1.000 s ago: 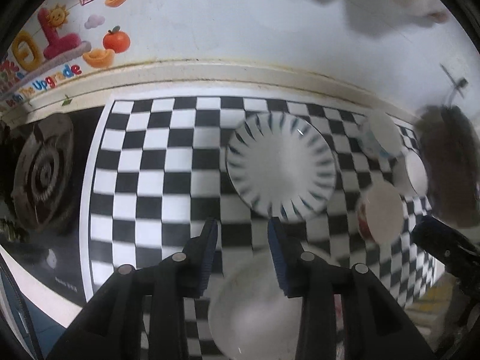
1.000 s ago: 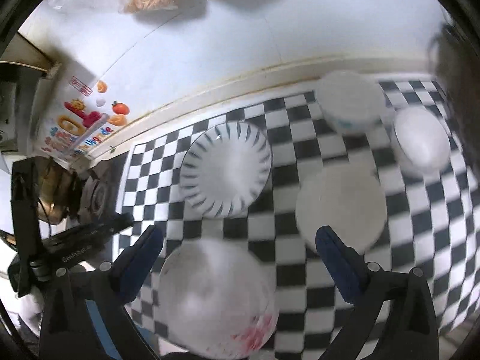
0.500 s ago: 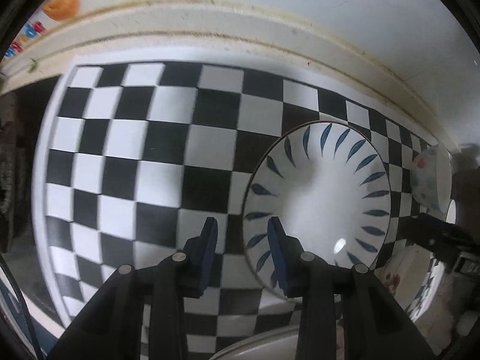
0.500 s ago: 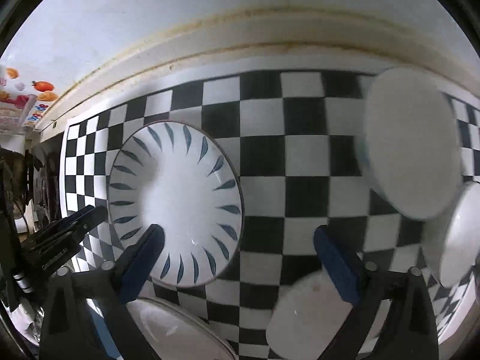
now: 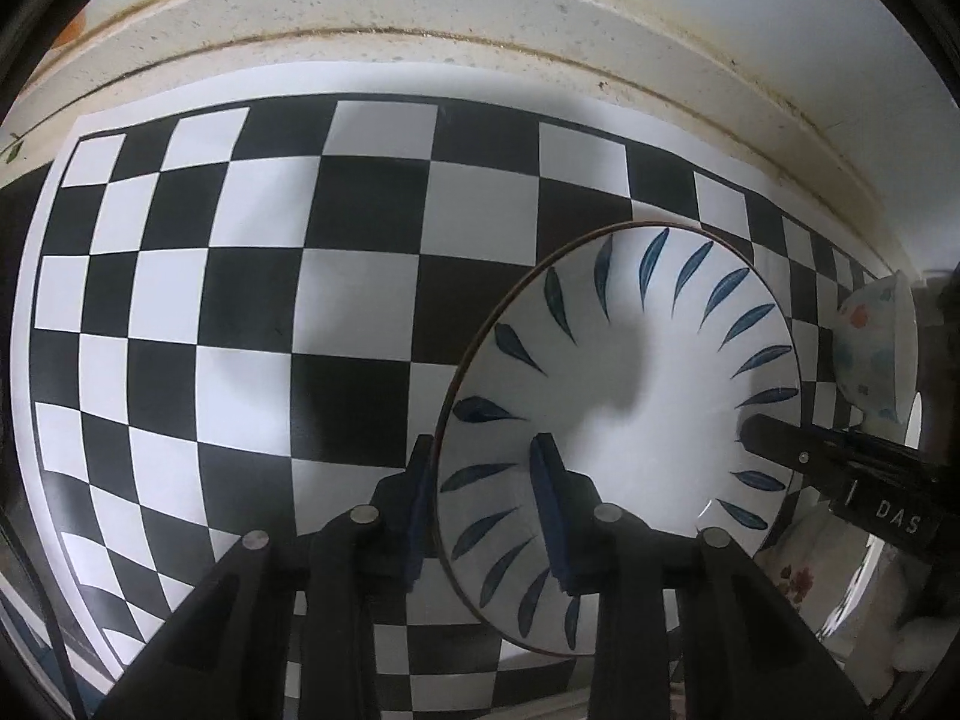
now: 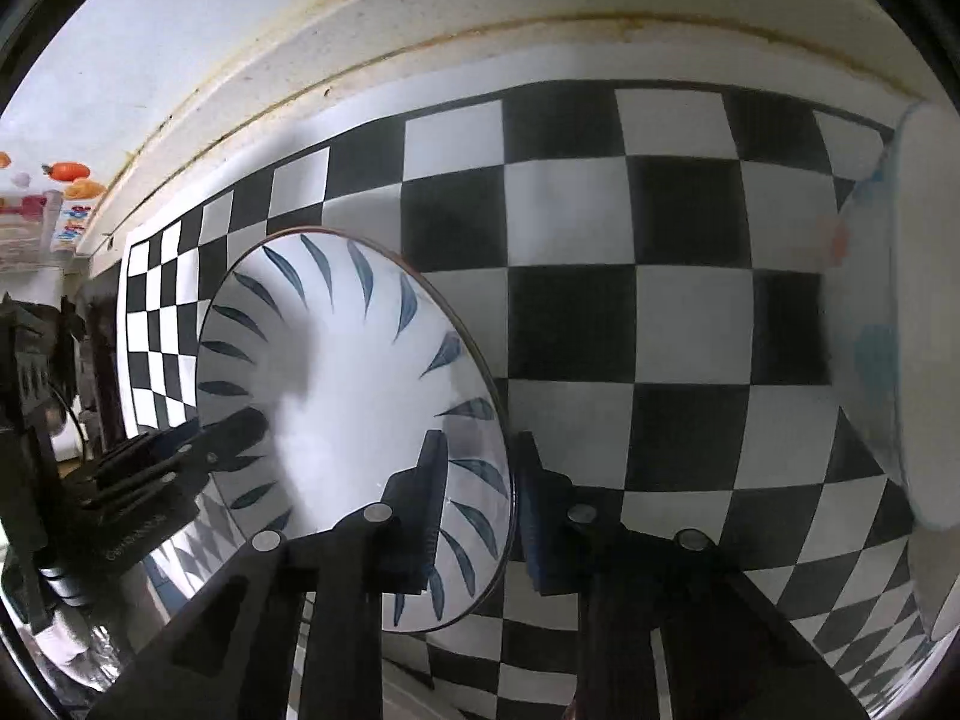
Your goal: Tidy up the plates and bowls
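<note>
A white plate with blue leaf marks lies on the checkered mat. My left gripper straddles the plate's left rim, one finger outside and one over the plate, with a gap between pads and rim. My right gripper straddles the same plate at its right rim, likewise partly closed around it. Each gripper shows in the other's view, the right and the left.
A spotted bowl stands right of the plate and looms large in the right wrist view. A floral dish lies near the front right. A raised cream ledge and wall run behind the mat.
Both grippers have moved forward and down to the blue-leaf plate. The right gripper's jaws have narrowed from wide open to straddle the rim.
</note>
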`<action>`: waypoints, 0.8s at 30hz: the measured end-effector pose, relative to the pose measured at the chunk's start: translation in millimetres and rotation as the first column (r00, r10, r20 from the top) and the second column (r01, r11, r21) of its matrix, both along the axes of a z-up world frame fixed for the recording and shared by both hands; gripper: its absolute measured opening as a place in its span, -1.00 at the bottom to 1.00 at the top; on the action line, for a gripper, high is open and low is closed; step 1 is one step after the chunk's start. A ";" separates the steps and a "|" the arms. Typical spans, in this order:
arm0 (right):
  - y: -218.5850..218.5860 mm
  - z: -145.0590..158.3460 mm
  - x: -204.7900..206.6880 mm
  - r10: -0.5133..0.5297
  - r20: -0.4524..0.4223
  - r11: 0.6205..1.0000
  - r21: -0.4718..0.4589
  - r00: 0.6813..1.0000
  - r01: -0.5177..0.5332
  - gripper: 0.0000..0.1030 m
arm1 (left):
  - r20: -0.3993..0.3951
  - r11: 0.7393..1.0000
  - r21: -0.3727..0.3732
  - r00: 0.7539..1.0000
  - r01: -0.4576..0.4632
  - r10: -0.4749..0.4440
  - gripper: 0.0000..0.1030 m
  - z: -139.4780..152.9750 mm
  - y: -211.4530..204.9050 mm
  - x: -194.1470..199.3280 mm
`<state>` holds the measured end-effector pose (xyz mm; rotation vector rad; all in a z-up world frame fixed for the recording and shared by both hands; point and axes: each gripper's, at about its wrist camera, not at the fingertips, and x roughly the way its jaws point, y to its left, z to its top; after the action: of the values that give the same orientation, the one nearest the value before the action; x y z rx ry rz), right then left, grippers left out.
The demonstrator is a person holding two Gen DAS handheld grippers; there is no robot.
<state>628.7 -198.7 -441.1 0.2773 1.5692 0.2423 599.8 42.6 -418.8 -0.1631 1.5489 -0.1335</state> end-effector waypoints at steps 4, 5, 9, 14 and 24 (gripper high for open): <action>5.2 -8.4 -9.2 0.010 0.011 1.000 -0.021 1.000 -0.010 -0.62 | 0.030 1.000 0.014 0.999 0.012 -0.013 -0.62 4.2 -3.4 -7.2; 5.1 -9.8 -11.1 0.008 0.011 1.000 -0.019 1.000 -0.008 -0.63 | 0.033 1.000 0.016 0.999 0.014 -0.014 -0.64 5.2 -4.3 -9.3; 4.5 -13.4 -20.2 -0.002 0.021 1.000 -0.020 1.000 0.002 -0.63 | 0.061 0.999 0.021 0.998 0.028 -0.029 -0.64 14.7 -15.0 -14.6; -0.7 -5.0 -28.6 -0.007 0.040 1.000 -0.015 0.999 0.007 -0.63 | 0.093 1.000 0.006 0.995 0.029 -0.029 -0.64 30.2 -18.5 -22.3; -1.6 32.4 -57.2 -0.011 0.096 1.000 0.015 0.995 0.010 -0.63 | 0.153 0.999 0.001 0.987 0.044 -0.044 -0.64 75.8 -9.8 -46.0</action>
<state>571.5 -200.2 -408.7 0.2813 1.4709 0.2556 553.7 32.9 -343.1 -0.1179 1.3998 -0.1785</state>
